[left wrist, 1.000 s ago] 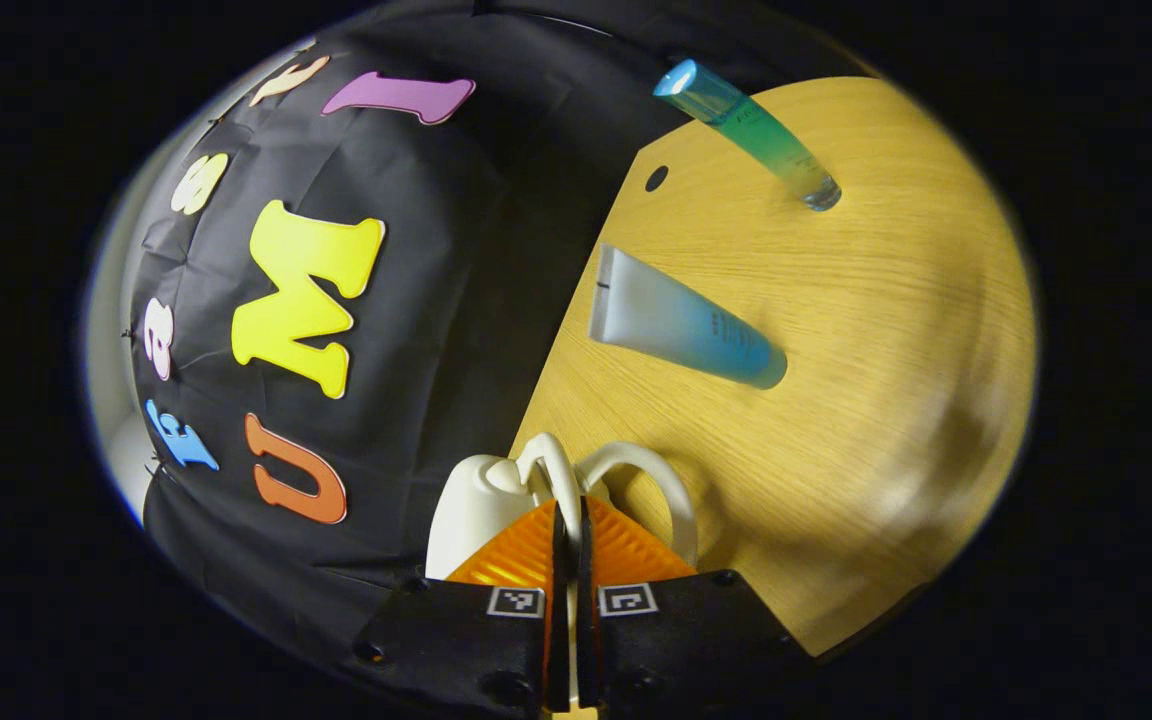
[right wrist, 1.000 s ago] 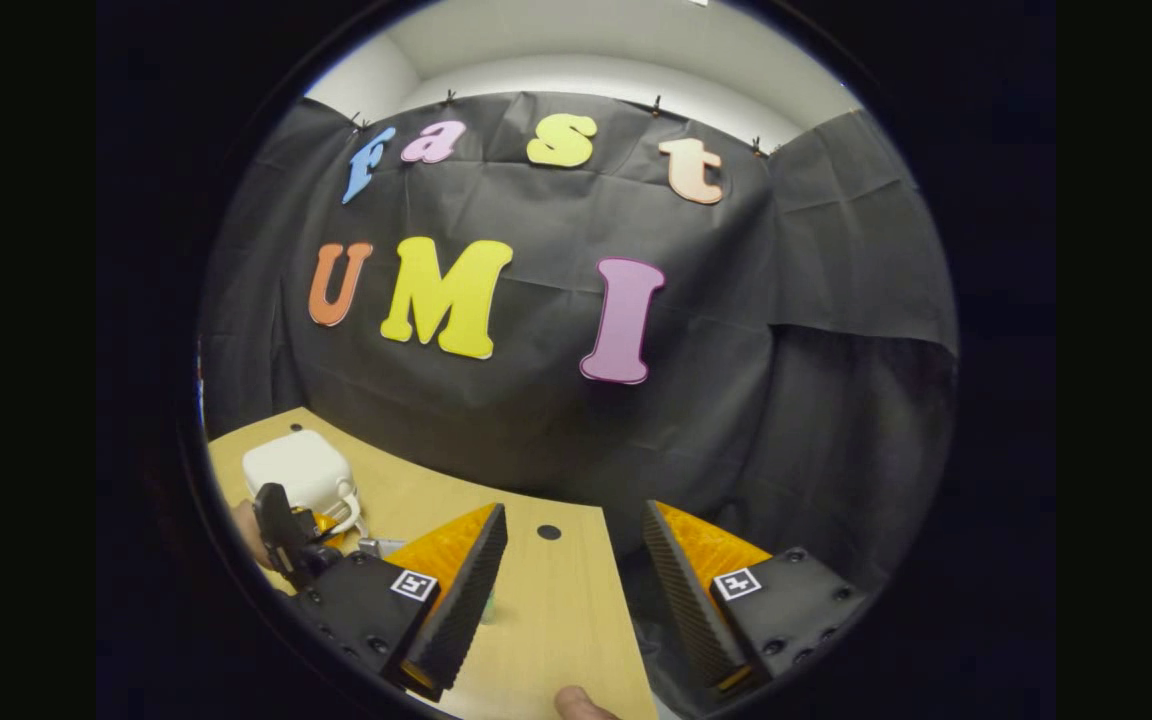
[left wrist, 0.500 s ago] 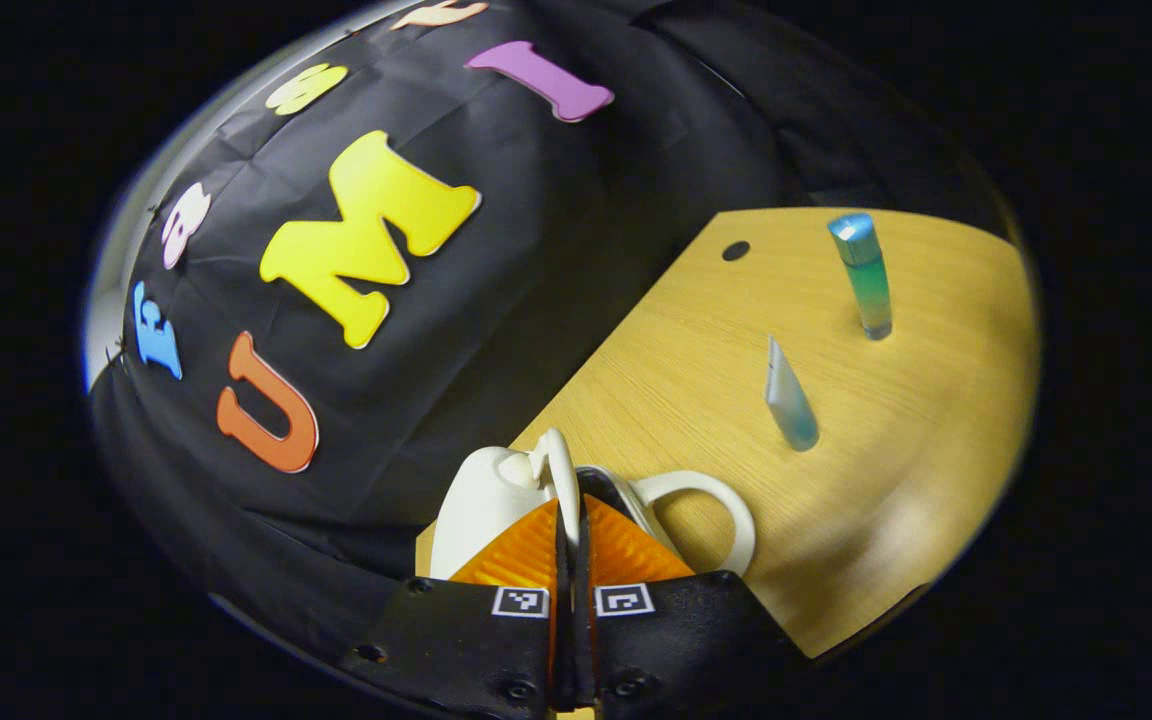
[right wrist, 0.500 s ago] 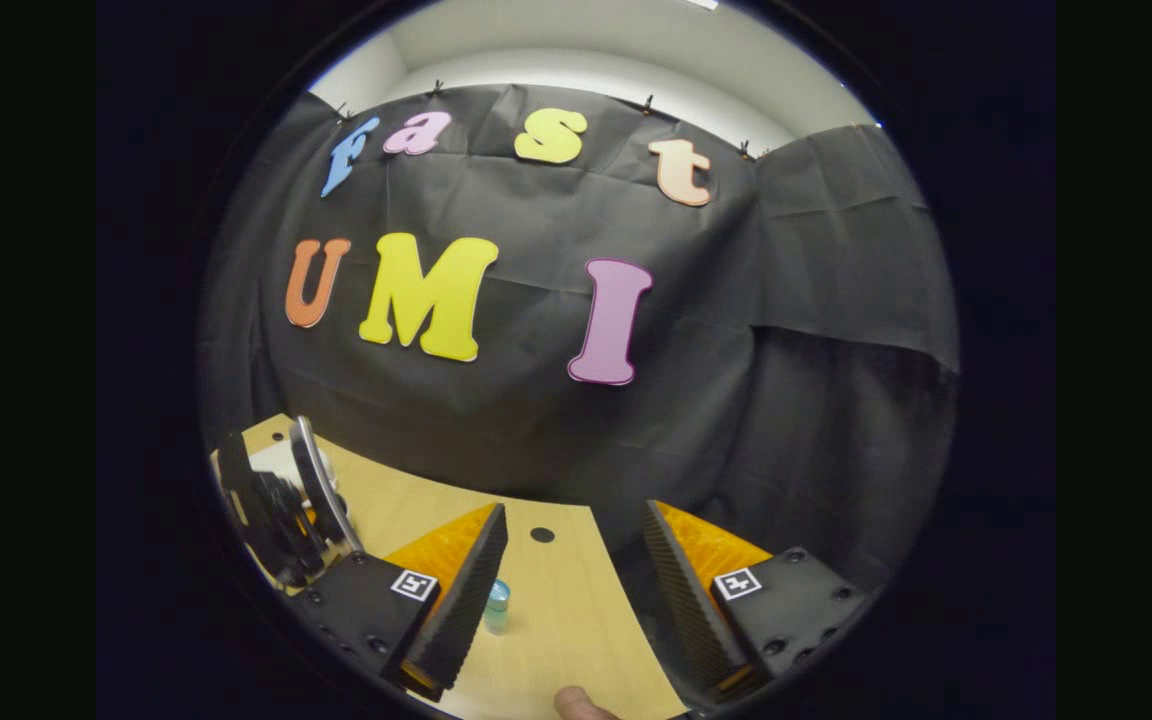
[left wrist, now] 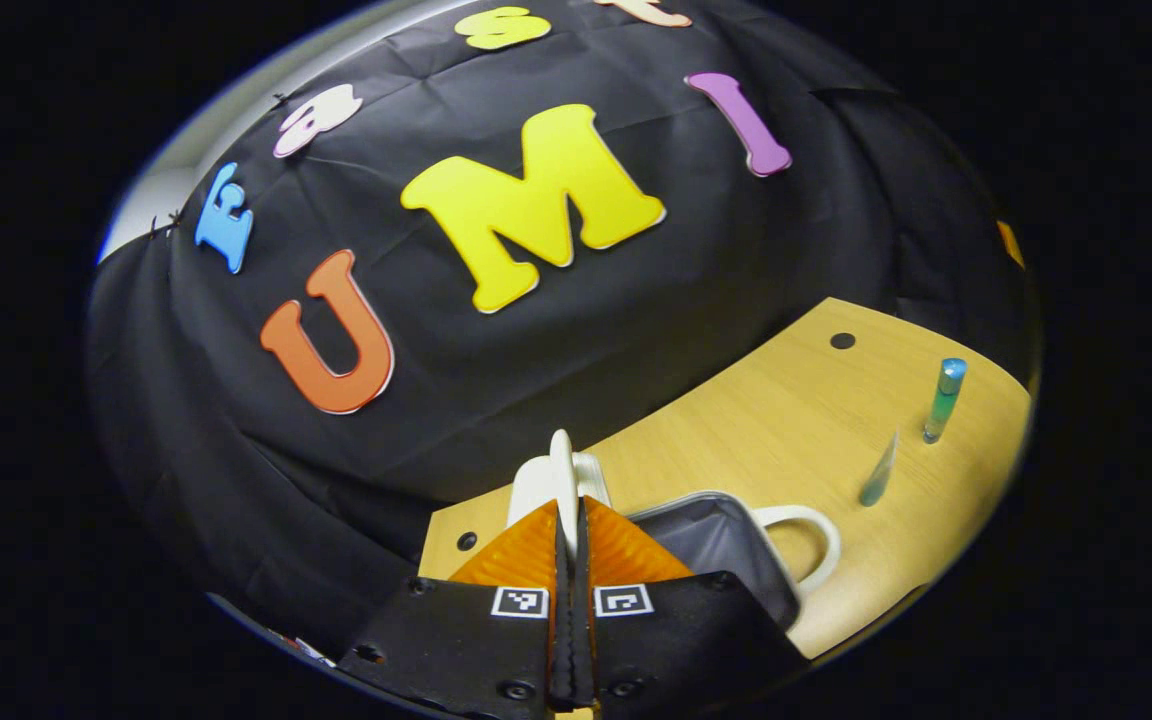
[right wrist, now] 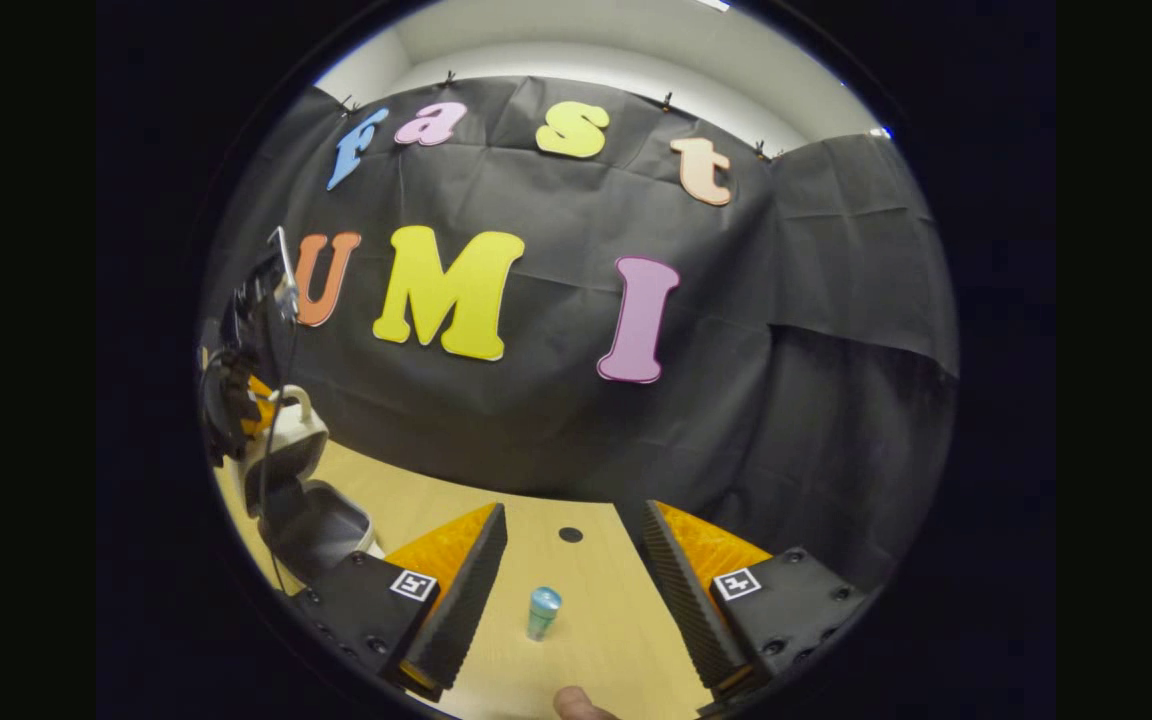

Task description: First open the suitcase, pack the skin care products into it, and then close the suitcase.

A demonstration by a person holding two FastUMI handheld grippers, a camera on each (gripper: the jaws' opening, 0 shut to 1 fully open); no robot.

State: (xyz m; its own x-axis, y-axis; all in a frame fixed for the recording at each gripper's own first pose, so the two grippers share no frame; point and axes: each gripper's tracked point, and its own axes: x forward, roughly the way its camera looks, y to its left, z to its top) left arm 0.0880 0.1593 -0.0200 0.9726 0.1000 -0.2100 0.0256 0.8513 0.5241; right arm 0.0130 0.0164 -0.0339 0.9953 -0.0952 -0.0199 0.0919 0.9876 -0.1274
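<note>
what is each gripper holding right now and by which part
The left gripper holds the suitcase lid by its handle, lid raised open. The right gripper holds nothing; its fingers stand apart above the table.

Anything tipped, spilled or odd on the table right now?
Nothing stands out. The suitcase is open, its lid pinched upright by the left gripper. The tube and bottle stand upright on the table, apart, no spill.

Your left gripper (left wrist: 573, 530) has two ridged wedge fingers on black mounting blocks, each carrying a square fiducial tag, with screws at 7 o'clock. Your right gripper (right wrist: 576, 560) has the same: serrated inner faces, one tag per block, screw heads along the outer edges.
</note>
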